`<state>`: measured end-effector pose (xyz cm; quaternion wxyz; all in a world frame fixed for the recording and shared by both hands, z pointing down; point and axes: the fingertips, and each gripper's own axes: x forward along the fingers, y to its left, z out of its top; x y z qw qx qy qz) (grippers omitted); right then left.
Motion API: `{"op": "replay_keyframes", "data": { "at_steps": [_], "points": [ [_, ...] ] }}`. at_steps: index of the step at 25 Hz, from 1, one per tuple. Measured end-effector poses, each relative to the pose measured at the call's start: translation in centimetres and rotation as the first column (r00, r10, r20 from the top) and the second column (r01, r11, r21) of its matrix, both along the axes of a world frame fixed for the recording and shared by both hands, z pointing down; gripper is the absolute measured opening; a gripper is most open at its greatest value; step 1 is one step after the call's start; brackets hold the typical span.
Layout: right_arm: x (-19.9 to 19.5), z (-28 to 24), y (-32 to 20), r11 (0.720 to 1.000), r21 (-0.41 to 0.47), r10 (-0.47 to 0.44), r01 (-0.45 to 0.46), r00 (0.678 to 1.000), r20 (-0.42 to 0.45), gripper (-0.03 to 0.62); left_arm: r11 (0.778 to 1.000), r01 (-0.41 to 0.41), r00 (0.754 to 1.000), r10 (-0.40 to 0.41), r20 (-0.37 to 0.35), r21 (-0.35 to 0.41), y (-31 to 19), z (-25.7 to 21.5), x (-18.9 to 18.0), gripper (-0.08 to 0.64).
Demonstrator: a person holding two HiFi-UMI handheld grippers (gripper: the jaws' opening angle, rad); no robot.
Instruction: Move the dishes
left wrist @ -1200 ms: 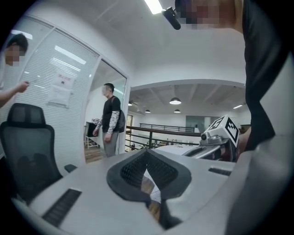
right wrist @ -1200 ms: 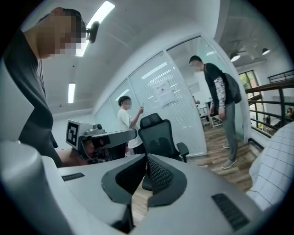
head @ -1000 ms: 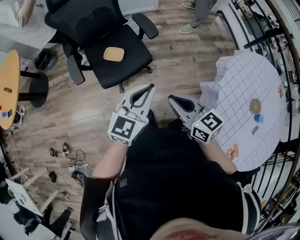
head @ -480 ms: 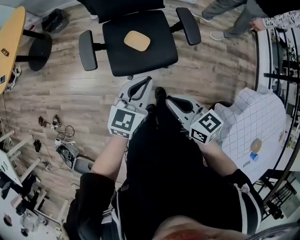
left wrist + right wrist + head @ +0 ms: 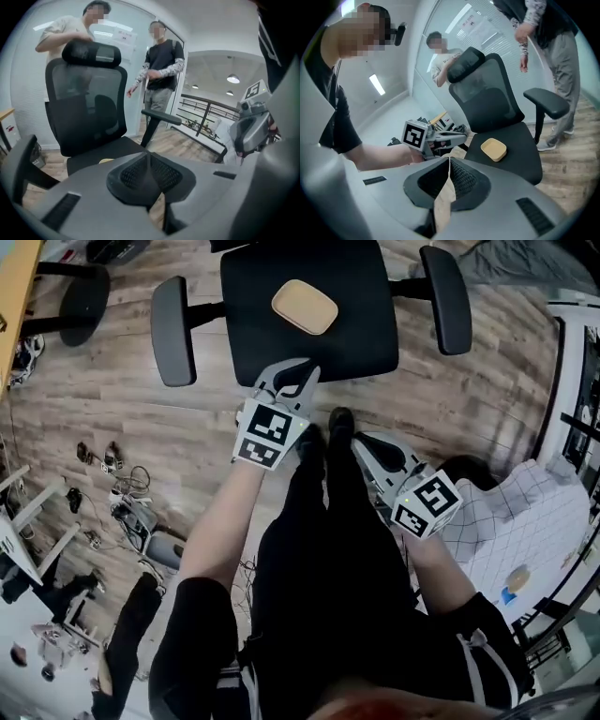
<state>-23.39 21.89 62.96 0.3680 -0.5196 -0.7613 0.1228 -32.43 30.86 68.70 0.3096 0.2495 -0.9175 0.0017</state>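
Note:
A tan, rounded-square dish point(image 5: 305, 307) lies on the seat of a black office chair point(image 5: 370, 343). My left gripper point(image 5: 302, 373) is shut and empty, its tips over the seat's front edge, short of the dish. In the left gripper view only a sliver of the dish point(image 5: 106, 161) shows above the closed left gripper point(image 5: 149, 157). My right gripper point(image 5: 360, 441) hangs lower right over the floor beside my shoe, shut and empty. In the right gripper view the dish point(image 5: 493, 149) lies beyond the meeting tips of the right gripper point(image 5: 449, 160).
Two people point(image 5: 159, 70) stand behind the chair. The chair's armrests point(image 5: 171, 329) flank the seat. A table with a white gridded cloth point(image 5: 525, 521) is at the right, and cables and clutter point(image 5: 122, 512) lie on the wooden floor at the left.
The chair has come closer and more central in the head view. Both grippers have dropped and moved toward it. The left one now reaches the seat's front edge.

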Motion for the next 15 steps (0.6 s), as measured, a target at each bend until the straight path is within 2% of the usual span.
{"op": "replay_keyframes", "data": {
  "at_steps": [4, 7, 11, 15],
  "points": [
    [0.8, 4.5, 1.2, 1.0, -0.01, 0.008, -0.008, 0.998, -0.06, 0.021, 0.991, -0.085, 0.994, 0.077, -0.082, -0.099, 0.8, 7.5, -1.9, 0.073],
    [2.0, 7.2, 1.8, 1.0, -0.02, -0.018, 0.017, 0.995, -0.096, 0.021, 0.967, -0.162, 0.981, 0.136, -0.141, -0.197, 1.0, 12.9, -2.8, 0.094],
    [3.2, 10.5, 1.3, 0.999, -0.02, -0.028, 0.025, 0.991, -0.134, 0.021, 0.909, -0.266, 0.957, 0.21, -0.2, -0.321, 1.2, 18.3, -3.7, 0.109],
    [3.8, 12.7, 0.0, 1.0, -0.012, -0.017, 0.016, 0.987, -0.158, 0.021, 0.841, -0.338, 0.939, 0.268, -0.217, -0.423, 0.9, 21.1, -4.6, 0.114]
  ]
}}
